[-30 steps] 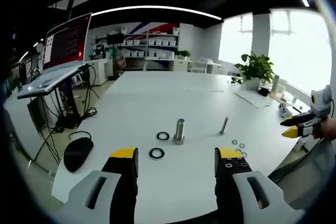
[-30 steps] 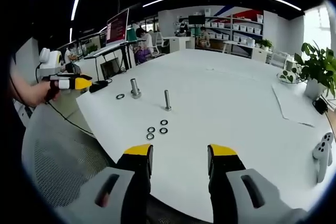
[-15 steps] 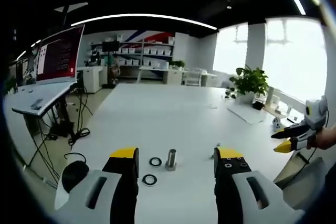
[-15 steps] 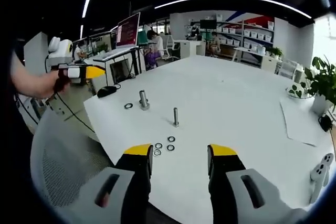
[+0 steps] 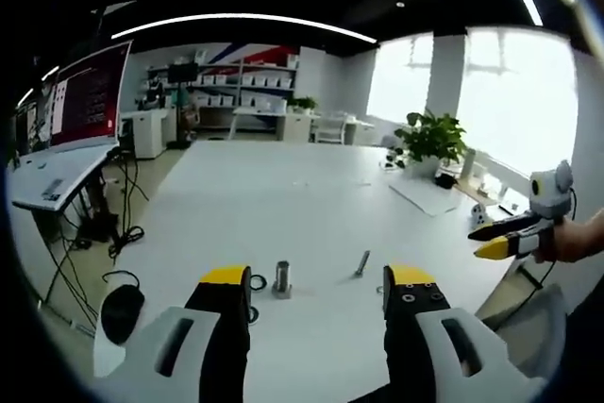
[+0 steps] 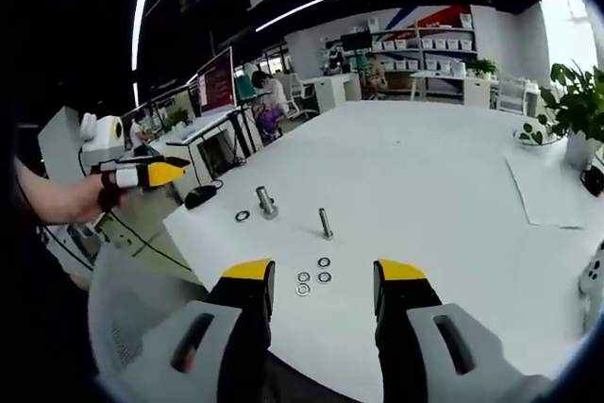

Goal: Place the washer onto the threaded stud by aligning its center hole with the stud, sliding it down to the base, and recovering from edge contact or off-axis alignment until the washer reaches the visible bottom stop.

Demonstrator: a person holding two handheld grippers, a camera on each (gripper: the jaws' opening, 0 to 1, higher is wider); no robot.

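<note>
washers [image 6: 313,277] where they were, untouched

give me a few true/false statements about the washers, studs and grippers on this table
1. Three small washers lie loose on the table near the thin stud. True.
2. The right gripper is shut on a washer. False: its jaws stand open with nothing between them.
3. A washer already sits on the thin stud. False: the stud is bare and the washers lie beside it.
4. A dark washer lies on the table beside the thick stud. True.
5. The left gripper is open and holds nothing. True.
6. A mouse sits between the two studs. False: the mouse lies near the table edge, off to the side of the thick stud.
</note>
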